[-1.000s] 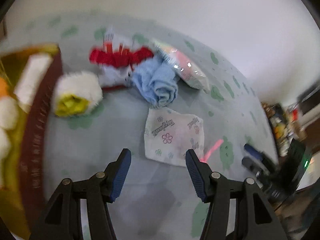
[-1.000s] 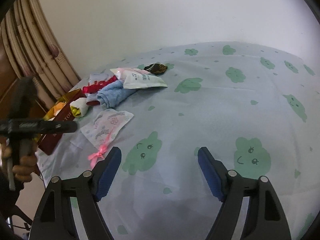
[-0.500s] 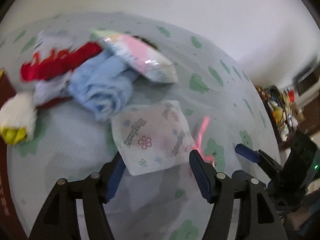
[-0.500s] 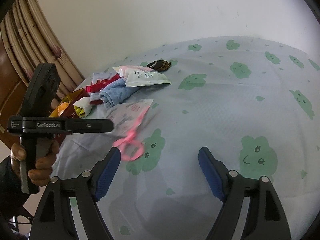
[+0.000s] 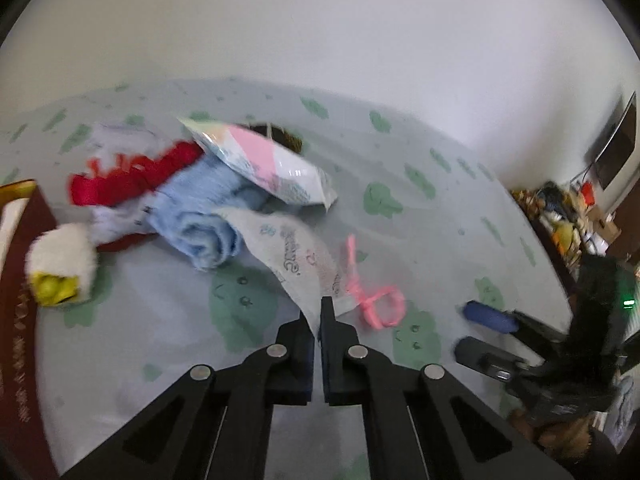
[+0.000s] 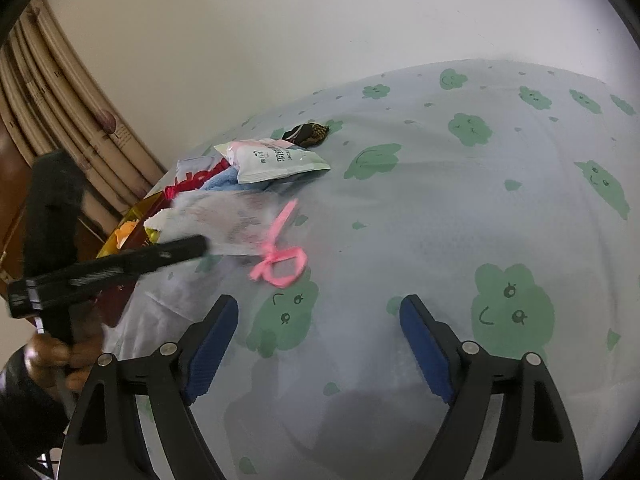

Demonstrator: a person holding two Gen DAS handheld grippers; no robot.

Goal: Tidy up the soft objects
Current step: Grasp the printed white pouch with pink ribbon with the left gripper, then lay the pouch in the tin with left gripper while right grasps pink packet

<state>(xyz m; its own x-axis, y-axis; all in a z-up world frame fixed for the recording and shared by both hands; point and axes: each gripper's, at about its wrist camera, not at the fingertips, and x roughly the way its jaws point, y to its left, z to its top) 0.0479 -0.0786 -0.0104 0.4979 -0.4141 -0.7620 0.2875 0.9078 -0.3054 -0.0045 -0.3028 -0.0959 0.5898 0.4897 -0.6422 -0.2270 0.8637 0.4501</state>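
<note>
One white pouch (image 5: 298, 258) pinched in left gripper (image 5: 320, 312) — right gripper (image 6: 320, 320) agape — one pink ribbon (image 5: 374, 300).

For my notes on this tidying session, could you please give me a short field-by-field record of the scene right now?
surface: bed sheet, pale with green cloud faces
left hand-held gripper: shut on the corner of the white printed pouch, jaws just closed
pouch state: partly lifted, pink ribbon trailing
right hand-held gripper: open, holding nothing, over the sheet
pile: blue towel, red fabric, white and pink packet
left edge: fluffy white and yellow item beside dark red box
</note>
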